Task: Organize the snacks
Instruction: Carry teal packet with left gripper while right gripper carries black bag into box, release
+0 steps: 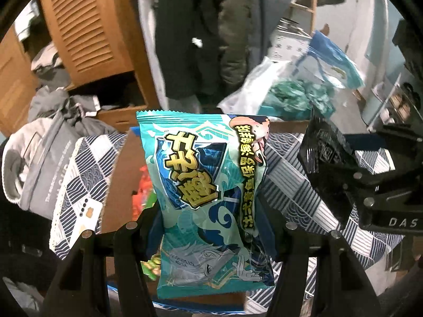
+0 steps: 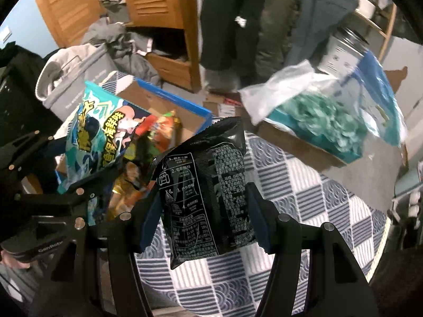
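Note:
My left gripper [image 1: 208, 219] is shut on a teal snack bag [image 1: 203, 190] with yellow Chinese lettering and holds it upright above a cardboard box [image 1: 121, 174]. That bag also shows in the right wrist view [image 2: 97, 137], over the same blue-edged box [image 2: 185, 105], which holds several colourful snack packs [image 2: 158, 129]. My right gripper [image 2: 203, 211] is shut on a black snack bag [image 2: 206, 190] with white print, held above the checked cloth. The black bag and right gripper show in the left wrist view [image 1: 327, 158] at the right.
A blue-and-white checked cloth [image 2: 304, 203] covers the surface. A second cardboard box [image 2: 296, 142] at the back right holds a bag of green wrapped sweets [image 2: 325, 121] and a blue pouch [image 2: 380, 100]. A grey bag [image 1: 45, 158] lies left. A wooden louvred wardrobe [image 1: 87, 26] stands behind.

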The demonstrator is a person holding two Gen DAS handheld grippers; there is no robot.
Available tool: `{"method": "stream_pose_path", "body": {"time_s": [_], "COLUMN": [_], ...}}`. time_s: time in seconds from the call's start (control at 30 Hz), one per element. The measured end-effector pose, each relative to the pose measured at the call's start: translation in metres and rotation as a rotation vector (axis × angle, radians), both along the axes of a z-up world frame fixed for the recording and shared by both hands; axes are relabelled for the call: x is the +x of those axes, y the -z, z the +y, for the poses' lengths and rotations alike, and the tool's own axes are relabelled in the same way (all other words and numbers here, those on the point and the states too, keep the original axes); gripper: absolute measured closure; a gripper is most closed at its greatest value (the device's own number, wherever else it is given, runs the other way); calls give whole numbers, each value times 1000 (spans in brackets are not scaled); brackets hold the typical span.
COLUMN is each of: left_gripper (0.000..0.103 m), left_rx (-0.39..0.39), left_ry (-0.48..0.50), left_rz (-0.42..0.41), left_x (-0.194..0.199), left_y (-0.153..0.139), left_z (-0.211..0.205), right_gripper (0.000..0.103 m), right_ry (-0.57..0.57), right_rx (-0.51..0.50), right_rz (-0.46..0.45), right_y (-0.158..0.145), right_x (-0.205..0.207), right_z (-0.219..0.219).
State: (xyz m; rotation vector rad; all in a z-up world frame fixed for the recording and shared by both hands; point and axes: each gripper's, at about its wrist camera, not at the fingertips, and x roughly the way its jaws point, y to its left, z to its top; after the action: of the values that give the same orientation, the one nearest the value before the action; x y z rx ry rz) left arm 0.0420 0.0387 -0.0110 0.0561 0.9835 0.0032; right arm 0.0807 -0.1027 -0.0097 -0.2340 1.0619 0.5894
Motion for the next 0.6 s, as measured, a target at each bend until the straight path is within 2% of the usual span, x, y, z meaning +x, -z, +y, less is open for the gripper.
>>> {"method": "stream_pose_path", "body": {"time_s": [0.3, 0.6], "left_gripper": [40, 40], "left_rx": [-32, -43], "left_ry": [-101, -175], "left_rz": [23, 90], "left_x": [11, 23], "left_y": [9, 38], "left_z": [60, 101], "right_gripper": [42, 42], "right_ry": [-55, -93], "right_rx": [13, 6], "right_rz": [33, 65], "right_y": [3, 15], "right_x": [14, 29], "right_z": [58, 110]}}
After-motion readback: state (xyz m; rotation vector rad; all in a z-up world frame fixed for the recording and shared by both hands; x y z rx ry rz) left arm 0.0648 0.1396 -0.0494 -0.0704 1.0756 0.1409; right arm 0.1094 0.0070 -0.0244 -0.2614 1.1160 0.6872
